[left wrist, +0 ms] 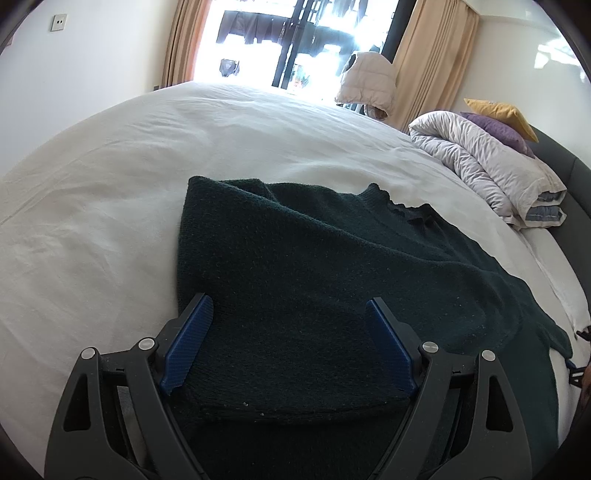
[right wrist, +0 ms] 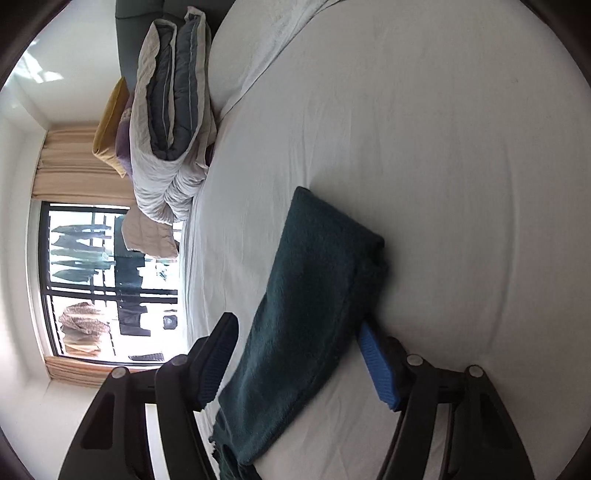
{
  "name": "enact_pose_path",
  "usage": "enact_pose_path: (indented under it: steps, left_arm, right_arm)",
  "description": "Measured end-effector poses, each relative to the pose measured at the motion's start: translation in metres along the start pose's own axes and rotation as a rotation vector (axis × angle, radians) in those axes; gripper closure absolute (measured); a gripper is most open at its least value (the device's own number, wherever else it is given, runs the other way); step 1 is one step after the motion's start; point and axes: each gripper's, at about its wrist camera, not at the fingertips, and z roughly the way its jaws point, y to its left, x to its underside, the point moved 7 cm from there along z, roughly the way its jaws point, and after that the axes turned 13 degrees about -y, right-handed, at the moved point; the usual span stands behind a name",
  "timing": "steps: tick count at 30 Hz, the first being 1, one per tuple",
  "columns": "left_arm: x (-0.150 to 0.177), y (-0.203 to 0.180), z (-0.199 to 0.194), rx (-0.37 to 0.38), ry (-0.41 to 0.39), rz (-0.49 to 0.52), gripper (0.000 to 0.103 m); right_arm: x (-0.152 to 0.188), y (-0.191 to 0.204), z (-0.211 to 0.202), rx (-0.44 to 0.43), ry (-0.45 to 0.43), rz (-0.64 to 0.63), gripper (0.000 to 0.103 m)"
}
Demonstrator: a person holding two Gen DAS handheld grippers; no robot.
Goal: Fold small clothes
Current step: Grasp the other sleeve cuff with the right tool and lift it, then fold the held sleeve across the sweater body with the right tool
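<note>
Across the white bedsheet (left wrist: 92, 221) we kept the dark green sweater (left wrist: 295, 266) flat; left gripper (left wrist: 291, 347) wide, right gripper (right wrist: 295, 358) (rolled sideways) gaping around a sleeve, ready to fold.

A: Quick count for you: one dark green sweater (left wrist: 295, 266) on one bed (left wrist: 110, 184), white sheet.

B: Grippers?

A: Two. One left gripper (left wrist: 291, 347), one right gripper (right wrist: 299, 362), two blue pads (left wrist: 188, 347) apiece.

B: And up by the headboard?

A: One folded duvet (left wrist: 487, 166), plus two cushions: one purple cushion (left wrist: 498, 129), one yellow cushion (left wrist: 502, 112).

B: At the window?

A: Two curtains (left wrist: 432, 62), one each side, and one pale quilted jacket (left wrist: 369, 79) hanging there.

B: On the wall?

A: One switch plate (left wrist: 58, 23).
</note>
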Motion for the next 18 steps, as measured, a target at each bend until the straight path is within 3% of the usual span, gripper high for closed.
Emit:
enact_pose_path:
  steps: [6, 9, 10, 11, 14, 18]
  left_arm:
    - [0.001, 0.000, 0.001, 0.006, -0.006, -0.007, 0.019]
    - [0.001, 0.000, 0.001, 0.007, -0.006, -0.008, 0.019]
    - [0.001, 0.001, 0.001, 0.007, -0.006, -0.008, 0.019]
    - [0.001, 0.001, 0.001, 0.008, -0.006, -0.007, 0.019]
    - [0.000, 0.000, 0.002, 0.009, -0.007, -0.008, 0.019]
    - [0.001, 0.001, 0.001, 0.012, -0.010, -0.013, 0.019]
  right_arm:
    - [-0.013, 0.000, 0.006, -0.024, -0.061, 0.029, 0.044]
    - [-0.012, 0.005, 0.013, -0.011, -0.052, -0.028, 0.070]
    - [-0.009, 0.008, 0.013, 0.001, -0.056, -0.055, 0.086]
    - [-0.007, 0.015, 0.012, 0.000, -0.069, -0.084, 0.090]
    - [0.011, 0.051, 0.002, -0.032, -0.092, -0.223, 0.091]
    - [0.070, 0.132, -0.008, -0.121, -0.066, -0.466, 0.091]
